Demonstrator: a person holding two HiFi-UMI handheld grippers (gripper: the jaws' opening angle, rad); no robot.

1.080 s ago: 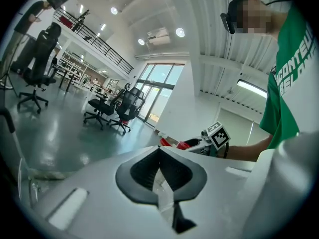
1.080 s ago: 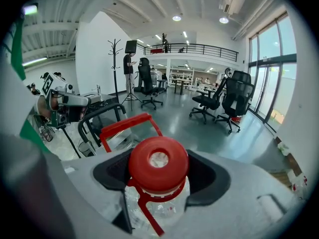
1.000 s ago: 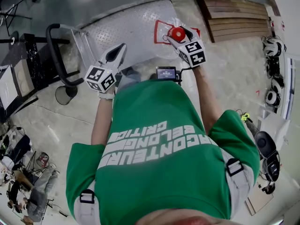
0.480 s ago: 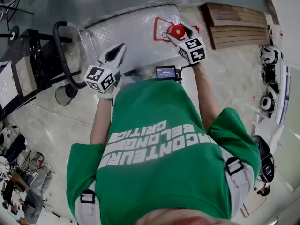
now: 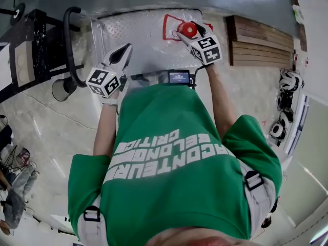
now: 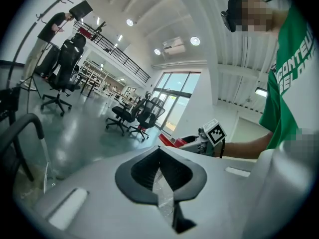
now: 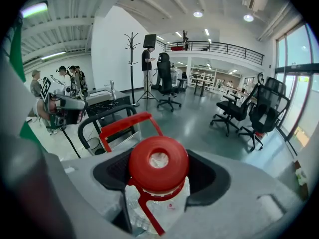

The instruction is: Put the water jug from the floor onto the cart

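Floor [image 5: 46, 122]: pale, polished, glossy. Cart [image 5: 138, 35]: diamond-plate metal deck at upper centre of the head view, with a black tubular handle [image 5: 69, 45] at upper left. Stacked wooden boards [image 5: 261, 42] lie at upper right, beside the deck. Water jug [image 7: 164, 208]: clear plastic, round red cap [image 7: 158, 162], red carry handle [image 7: 122, 126], positioned over the deck's far right part. Contact with the deck cannot be determined. Right gripper [image 5: 191, 34]: clamped on the jug neck under the cap. Left gripper [image 5: 123, 53]: jaws pressed together, holding nothing, over the deck's left part.
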